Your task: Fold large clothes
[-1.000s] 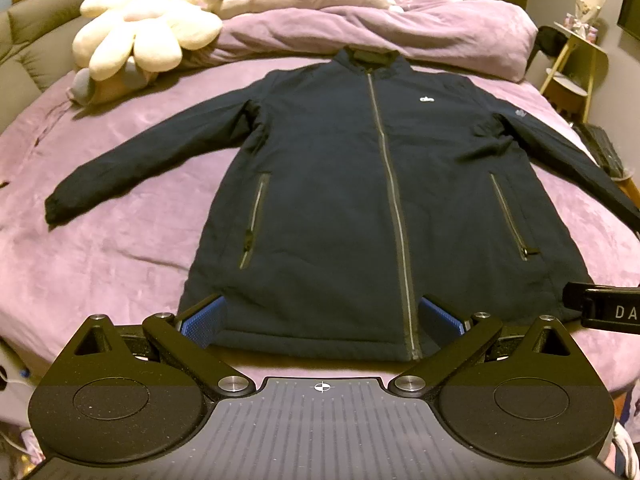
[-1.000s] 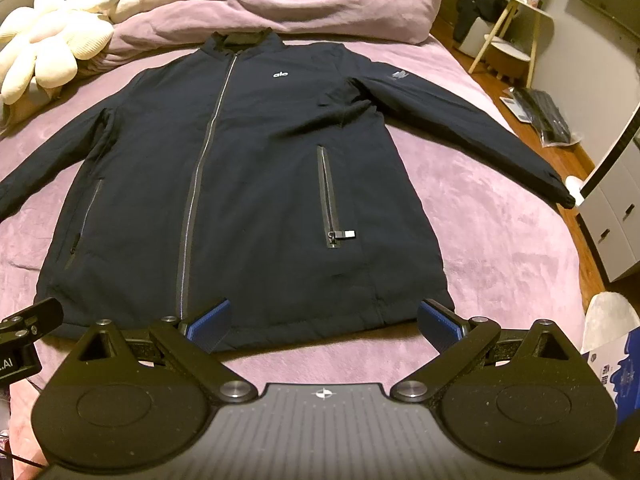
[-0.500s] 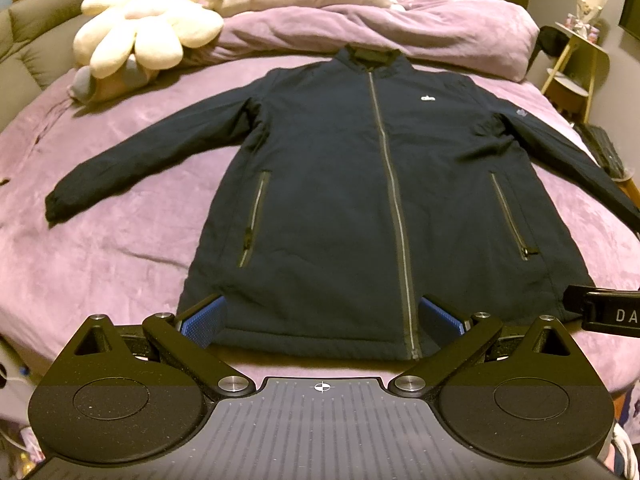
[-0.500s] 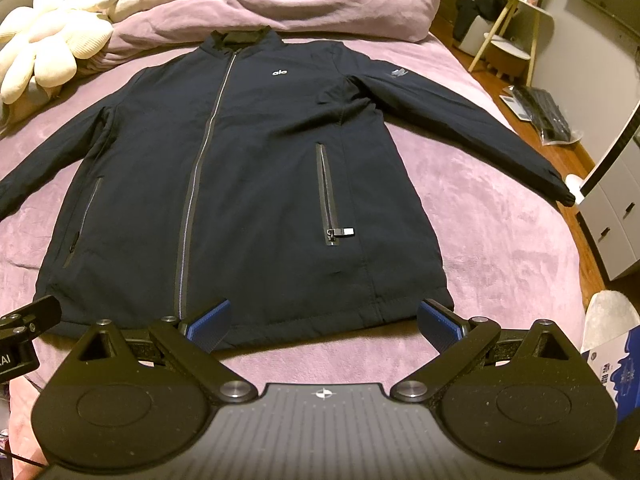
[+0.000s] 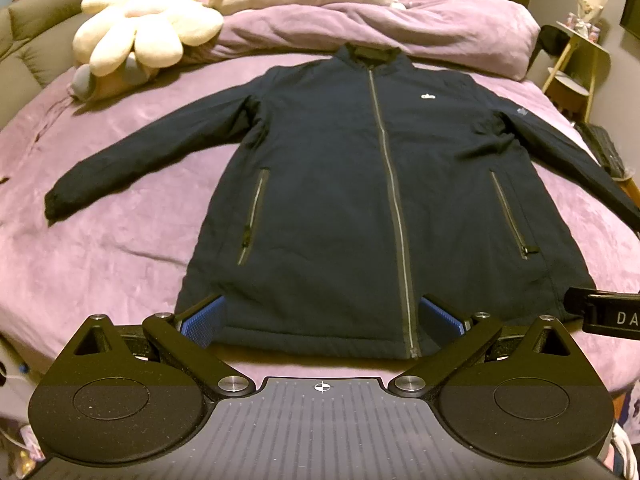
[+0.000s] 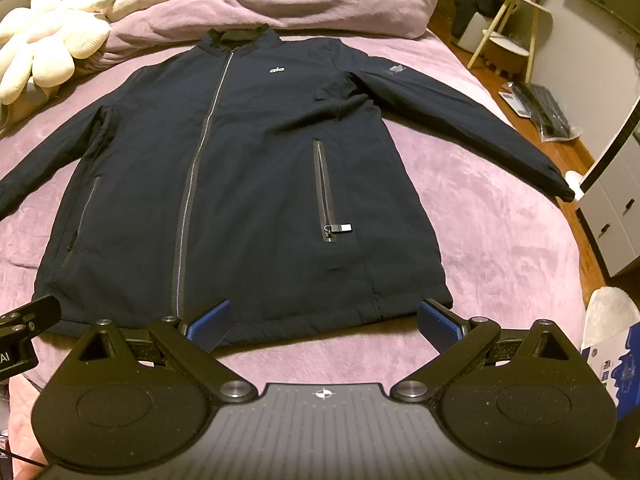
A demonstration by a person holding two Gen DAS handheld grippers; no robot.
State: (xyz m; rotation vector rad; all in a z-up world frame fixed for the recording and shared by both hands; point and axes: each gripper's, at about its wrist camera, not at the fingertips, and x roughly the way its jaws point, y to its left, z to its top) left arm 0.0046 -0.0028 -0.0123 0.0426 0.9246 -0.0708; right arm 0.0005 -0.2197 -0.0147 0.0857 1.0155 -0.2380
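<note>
A dark navy zip jacket (image 5: 352, 184) lies flat, front up, on the purple bed, sleeves spread out to both sides and collar at the far end. It also shows in the right wrist view (image 6: 248, 168). My left gripper (image 5: 322, 320) is open and empty, held just before the jacket's hem near the zip's lower end. My right gripper (image 6: 323, 322) is open and empty, before the hem's right part. The right sleeve cuff (image 6: 558, 186) reaches the bed's right edge. The left sleeve cuff (image 5: 56, 204) lies on the bed's left part.
A cream flower-shaped plush (image 5: 140, 28) and a bunched purple duvet (image 5: 380, 20) lie at the bed's head. A small side table (image 6: 508, 36), a bag on the wood floor (image 6: 540, 108) and white drawers (image 6: 612, 216) stand right of the bed.
</note>
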